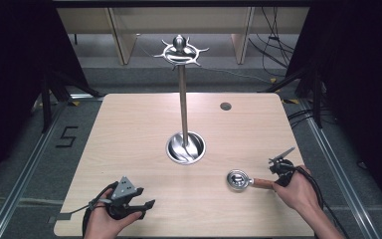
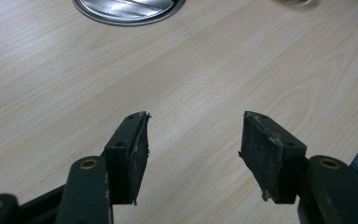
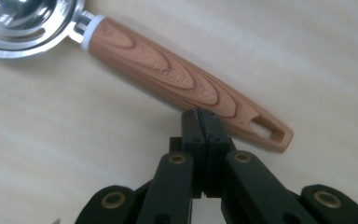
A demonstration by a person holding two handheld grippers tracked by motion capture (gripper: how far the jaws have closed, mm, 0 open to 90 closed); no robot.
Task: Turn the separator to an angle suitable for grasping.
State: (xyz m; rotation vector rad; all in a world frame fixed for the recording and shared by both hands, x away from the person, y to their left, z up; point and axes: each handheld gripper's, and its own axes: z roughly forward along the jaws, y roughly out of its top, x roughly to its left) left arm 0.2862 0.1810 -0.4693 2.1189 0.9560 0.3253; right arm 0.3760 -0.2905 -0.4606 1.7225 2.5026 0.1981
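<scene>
A utensil with a shiny metal bowl (image 1: 238, 179) and a wood-grain handle (image 1: 261, 183) lies flat on the table's front right. In the right gripper view the bowl (image 3: 18, 21) sits at top left, and the handle (image 3: 177, 77) slants down to the right, ending in a slot. My right gripper (image 3: 199, 116) is shut, its tips at the handle's near edge with nothing between them; in the high view my right gripper (image 1: 276, 178) sits by the handle's end. At the front left, my left gripper (image 1: 146, 198) (image 2: 193, 140) is open over bare wood.
A metal stand rises from a round base (image 1: 171, 149) (image 2: 126, 7) at the table's middle; its pole (image 1: 182, 99) carries a ring of hooks (image 1: 180, 51) on top. The light wood table (image 1: 129, 124) has a small dark grommet (image 1: 225, 106) at back right. Dark floor and cables surround it.
</scene>
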